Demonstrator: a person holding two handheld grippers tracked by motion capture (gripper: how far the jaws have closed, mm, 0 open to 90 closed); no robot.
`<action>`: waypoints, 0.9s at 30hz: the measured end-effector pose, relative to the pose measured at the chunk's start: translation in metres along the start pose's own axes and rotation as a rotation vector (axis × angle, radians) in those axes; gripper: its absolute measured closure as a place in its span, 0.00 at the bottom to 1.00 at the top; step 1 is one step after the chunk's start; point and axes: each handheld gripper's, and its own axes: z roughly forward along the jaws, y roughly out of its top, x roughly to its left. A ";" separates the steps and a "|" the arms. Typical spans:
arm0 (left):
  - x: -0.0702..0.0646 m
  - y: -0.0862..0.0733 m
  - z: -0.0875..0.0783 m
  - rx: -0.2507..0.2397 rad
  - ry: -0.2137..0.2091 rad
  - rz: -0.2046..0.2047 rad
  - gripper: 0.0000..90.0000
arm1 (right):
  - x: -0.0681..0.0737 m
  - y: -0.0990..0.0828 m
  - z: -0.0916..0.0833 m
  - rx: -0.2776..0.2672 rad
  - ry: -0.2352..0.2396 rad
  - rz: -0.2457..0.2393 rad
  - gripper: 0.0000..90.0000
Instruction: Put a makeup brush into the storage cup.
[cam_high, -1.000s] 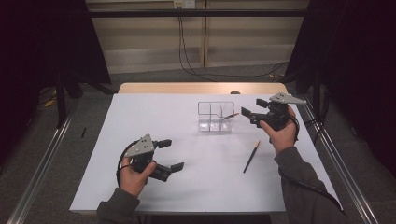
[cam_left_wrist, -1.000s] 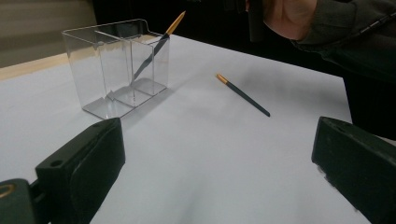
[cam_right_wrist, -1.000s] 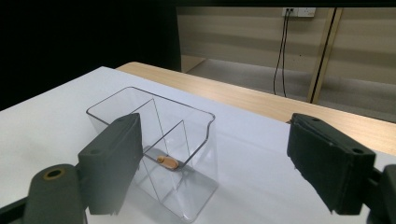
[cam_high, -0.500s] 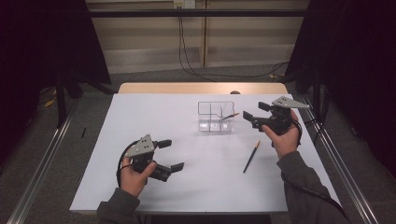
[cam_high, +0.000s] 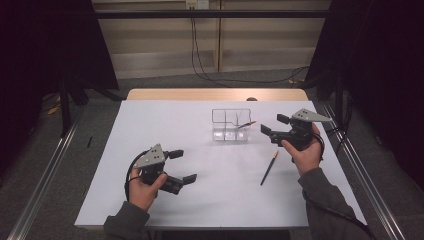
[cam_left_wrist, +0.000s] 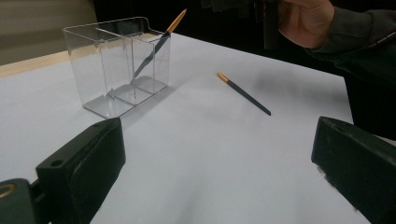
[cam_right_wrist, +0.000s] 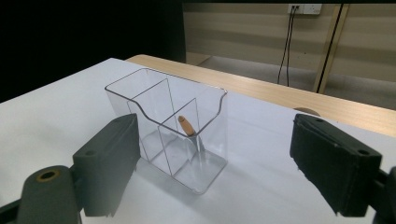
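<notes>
A clear plastic organizer (cam_high: 229, 126) with several compartments stands on the white table (cam_high: 150, 125). One dark pencil with an orange end (cam_high: 247, 123) leans inside its right-hand compartment (cam_right_wrist: 186, 126) (cam_left_wrist: 156, 45). A second such pencil (cam_high: 268, 168) lies flat on the table, right of centre (cam_left_wrist: 243, 93). My right gripper (cam_high: 273, 125) hovers just right of the organizer, open and holding nothing, its jaws framing the box (cam_right_wrist: 219, 168). My left gripper (cam_high: 183, 166) rests low at the near left, open with nothing in it (cam_left_wrist: 219, 177), pointing toward the organizer (cam_left_wrist: 116, 65).
A strip of bare wooden tabletop (cam_high: 215, 94) runs along the far edge. Metal rails (cam_high: 45, 170) flank the table on both sides. The person's right hand (cam_left_wrist: 303, 18) shows at the top of the left gripper view. White surface stretches between the two grippers.
The right gripper has drifted slightly toward the near side, away from the organizer. The left gripper and both pencils have stayed put.
</notes>
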 end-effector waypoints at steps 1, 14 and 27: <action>0.000 0.000 0.000 -0.001 0.000 -0.002 0.03 | 0.000 -0.001 0.000 0.000 0.000 0.002 0.18; 0.000 0.000 0.000 -0.003 0.000 -0.001 0.03 | 0.002 -0.007 -0.010 0.001 -0.003 -0.004 0.18; 0.000 0.001 -0.001 -0.002 0.000 0.002 0.03 | 0.008 -0.014 -0.014 0.021 -0.002 -0.030 0.17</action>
